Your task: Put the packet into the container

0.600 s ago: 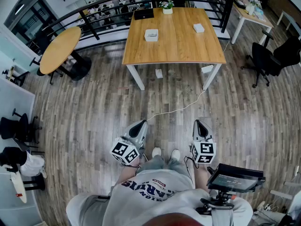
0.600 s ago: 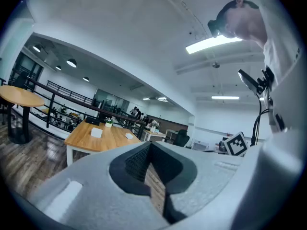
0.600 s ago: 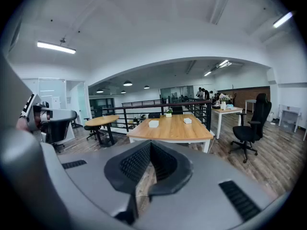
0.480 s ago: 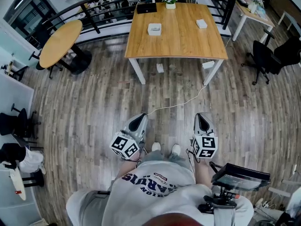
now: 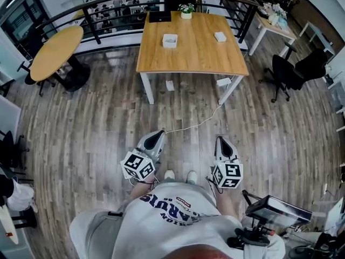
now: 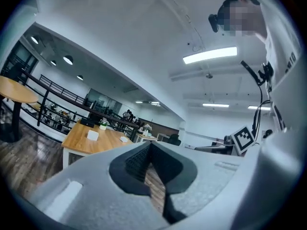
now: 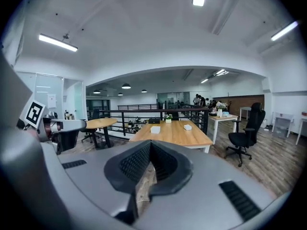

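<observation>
A white square container (image 5: 170,40) and a small white packet (image 5: 220,36) lie apart on the wooden table (image 5: 191,58), far ahead of me across the floor. Both grippers are held at waist height, side by side, pointing toward the table. My left gripper (image 5: 157,137) is shut with nothing between its jaws; its own view shows the container (image 6: 92,135) and the packet (image 6: 123,139) in the distance. My right gripper (image 5: 221,141) is shut and empty too, and the container (image 7: 155,129) and the packet (image 7: 187,127) lie far beyond its tips (image 7: 149,146).
A laptop (image 5: 160,16) and a potted plant (image 5: 186,9) stand at the table's far edge by a black railing (image 5: 108,7). A white cable (image 5: 199,124) trails over the wood floor. Round table (image 5: 54,50) at left, black office chair (image 5: 294,72) at right.
The head view has drifted a little, so the table and the grippers sit slightly further left in the picture. Both grippers stay shut, empty and side by side.
</observation>
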